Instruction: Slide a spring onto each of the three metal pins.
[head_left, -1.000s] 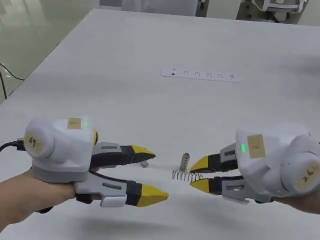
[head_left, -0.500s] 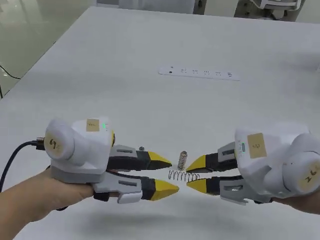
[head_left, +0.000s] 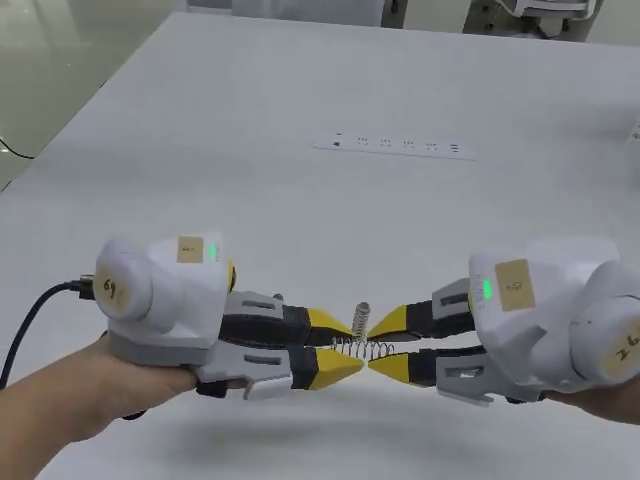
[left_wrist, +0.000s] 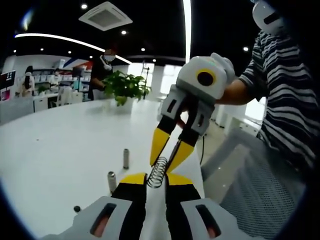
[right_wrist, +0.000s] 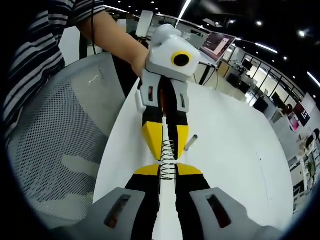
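Between the tips, right where left tongs (head_left: 352, 345) and right tongs (head_left: 374, 345) meet nose to nose, the spring (head_left: 362, 347) hangs level just above the worktop (head_left: 300, 220), with each pair clenched on one end of it. Looks like a hand-over to me, so I'd let one pair go only once the other has it firm. Pinch across the coils near one end so the bore is free, then tip it upright over the pin (head_left: 362, 312) standing just beyond the tips. Careful not to knock that pin. There's plenty of bare worktop past the tongs, out to the power strip (head_left: 395, 146). The worktop's edge runs near the tongs on the person's side, with a mesh chair (right_wrist: 65, 150) past it.
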